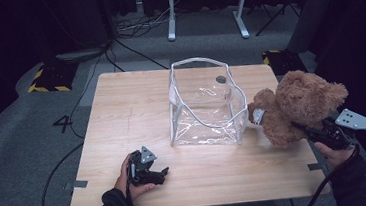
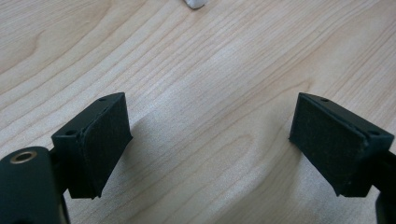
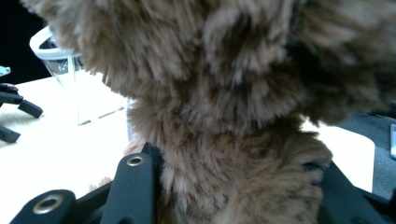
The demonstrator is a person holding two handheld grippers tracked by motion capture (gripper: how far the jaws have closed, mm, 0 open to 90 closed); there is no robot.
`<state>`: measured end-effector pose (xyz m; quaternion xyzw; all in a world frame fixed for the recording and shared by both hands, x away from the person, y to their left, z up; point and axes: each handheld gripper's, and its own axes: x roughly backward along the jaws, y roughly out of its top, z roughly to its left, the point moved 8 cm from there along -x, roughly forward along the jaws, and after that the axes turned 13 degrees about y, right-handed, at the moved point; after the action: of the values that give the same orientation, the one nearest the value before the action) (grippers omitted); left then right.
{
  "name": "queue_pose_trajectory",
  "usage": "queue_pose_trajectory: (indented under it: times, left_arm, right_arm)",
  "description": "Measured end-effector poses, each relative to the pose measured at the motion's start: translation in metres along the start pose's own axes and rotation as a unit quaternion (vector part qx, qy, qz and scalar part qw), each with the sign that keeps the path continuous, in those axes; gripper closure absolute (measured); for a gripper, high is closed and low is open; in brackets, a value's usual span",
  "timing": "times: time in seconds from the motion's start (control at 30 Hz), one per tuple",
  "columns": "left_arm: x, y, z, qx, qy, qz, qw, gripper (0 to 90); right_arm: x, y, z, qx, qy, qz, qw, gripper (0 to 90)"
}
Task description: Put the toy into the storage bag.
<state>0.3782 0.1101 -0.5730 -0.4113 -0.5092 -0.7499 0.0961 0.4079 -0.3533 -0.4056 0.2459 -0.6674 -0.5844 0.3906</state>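
- The brown, shaggy plush teddy bear (image 1: 299, 107) hangs in the air at the table's right edge, just beside the clear, soft-sided plastic bag with a white-piped rim (image 1: 206, 103), which stands open on the light wooden table (image 1: 122, 118).
- The right gripper (image 1: 308, 131) is clamped on the bear; in the right gripper view its black jaws sink deep into the fur (image 3: 224, 140) on either side of the body.
- The bear looks light and very soft. The stuffing gives under pressure, so a grip round a thick part such as the torso should hold better than one on loose fur or a limb.
- The fur seems unlikely to slip, and the toy is not fragile.
- The bag's thin walls look floppy and may buckle if the bear pushes on the rim.
- The left gripper (image 1: 158, 175) rests low over the table's near side, jaws apart with nothing between them.
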Motion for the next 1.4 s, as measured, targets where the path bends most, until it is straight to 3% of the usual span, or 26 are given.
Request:
queue_pose_trajectory:
  times: [0.67, 1.4]
  left_arm:
    - [0.0, 0.0, 0.0, 0.001, 0.001, 0.0, 1.0, 12.4]
    - [0.0, 0.0, 0.0, -0.001, 0.001, 0.0, 1.0, 12.4]
  right_arm:
    - [-0.003, 0.039, -0.007, 0.023, -0.017, -0.018, 0.9994, 57.3]
    - [-0.001, 0.096, -0.011, 0.052, -0.039, -0.046, 0.9968, 57.4]
